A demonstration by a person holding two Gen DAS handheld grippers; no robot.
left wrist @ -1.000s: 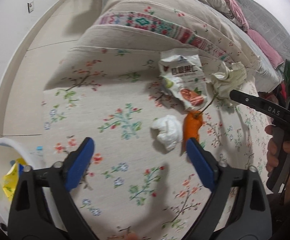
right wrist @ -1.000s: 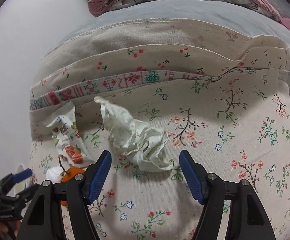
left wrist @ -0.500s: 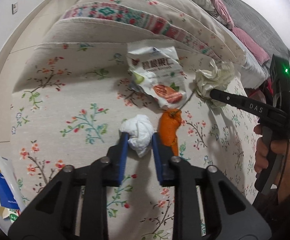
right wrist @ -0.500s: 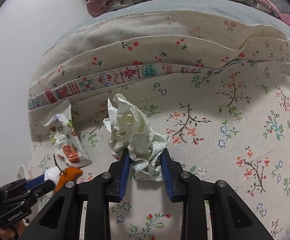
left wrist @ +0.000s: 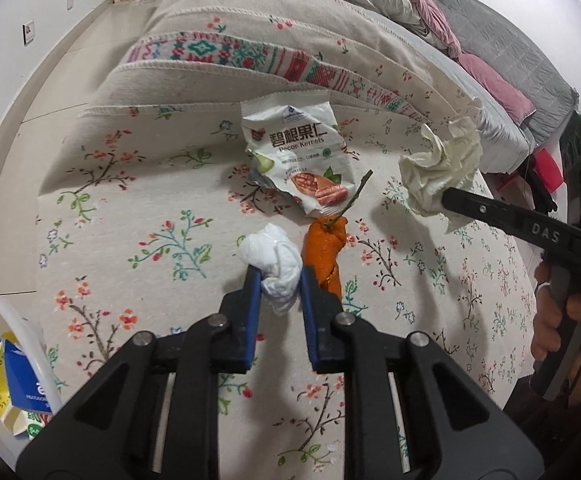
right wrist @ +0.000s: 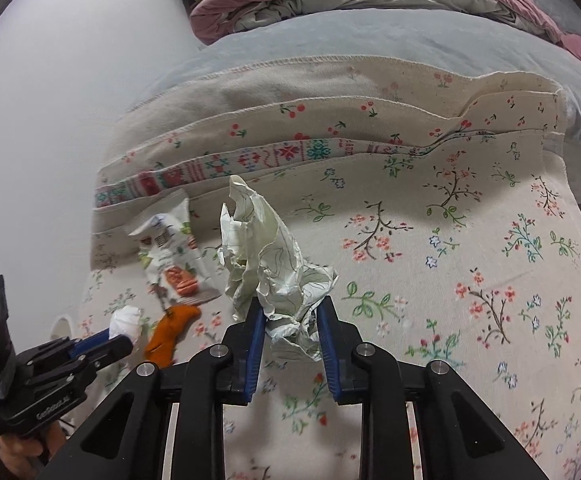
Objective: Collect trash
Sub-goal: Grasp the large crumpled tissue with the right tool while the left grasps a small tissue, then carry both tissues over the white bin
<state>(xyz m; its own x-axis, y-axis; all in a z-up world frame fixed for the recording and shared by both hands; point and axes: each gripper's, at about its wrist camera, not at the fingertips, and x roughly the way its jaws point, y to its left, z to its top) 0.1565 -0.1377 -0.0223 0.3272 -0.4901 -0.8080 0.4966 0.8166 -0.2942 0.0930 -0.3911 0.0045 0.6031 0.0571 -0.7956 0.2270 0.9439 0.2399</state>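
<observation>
My left gripper (left wrist: pixel 277 280) is shut on a small white crumpled tissue (left wrist: pixel 274 258), held just above the floral cloth. An orange peel with a stem (left wrist: pixel 324 254) lies right beside it, and a pecan snack wrapper (left wrist: pixel 298 156) lies behind. My right gripper (right wrist: pixel 290 312) is shut on a larger pale green crumpled paper (right wrist: pixel 270 264) and holds it above the cloth. That paper also shows in the left wrist view (left wrist: pixel 438 172). In the right wrist view the left gripper (right wrist: pixel 120 338) shows at the lower left with its tissue, by the peel (right wrist: pixel 172 332) and wrapper (right wrist: pixel 170 256).
A white bin (left wrist: pixel 14 320) with yellow and blue packaging inside stands at the lower left, off the cloth's edge. The floral cloth (left wrist: pixel 138 216) covers a bed; folded cloth layers and pink and grey bedding (left wrist: pixel 490 52) lie behind. Tiled floor is at the left.
Both grippers closed from wide open, the left on the white tissue and the right on the pale green paper. Both pieces have since been lifted a little off the cloth.
</observation>
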